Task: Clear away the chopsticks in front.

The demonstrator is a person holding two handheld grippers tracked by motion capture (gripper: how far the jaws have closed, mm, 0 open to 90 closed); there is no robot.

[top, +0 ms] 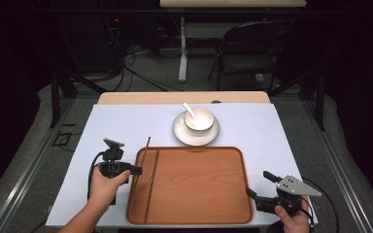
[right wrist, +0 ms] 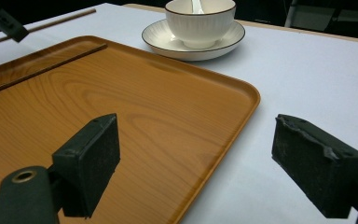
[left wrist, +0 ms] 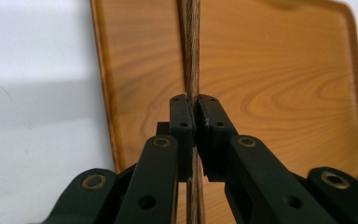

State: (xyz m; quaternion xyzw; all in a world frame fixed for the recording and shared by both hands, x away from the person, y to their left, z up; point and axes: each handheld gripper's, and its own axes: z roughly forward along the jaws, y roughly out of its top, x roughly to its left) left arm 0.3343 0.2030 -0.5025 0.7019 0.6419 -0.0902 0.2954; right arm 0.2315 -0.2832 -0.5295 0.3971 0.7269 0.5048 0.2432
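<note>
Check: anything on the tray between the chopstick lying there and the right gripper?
Nothing. In the high view the tray is bare wood from the lying chopstick across to the right gripper; the right gripper view agrees.

tray point(top: 199, 189) looks like wood-grain laminate, smooth with a soft sheen. the chopstick point(left wrist: 191, 60) is dark streaky wood, pretty matt. bowl point(top: 199, 119) and saucer point(top: 180, 132) are glossy white ceramic. table cover point(top: 252, 126) is plain matt white. the right gripper point(right wrist: 196, 158) has rough matt black rubbery pads.
</note>
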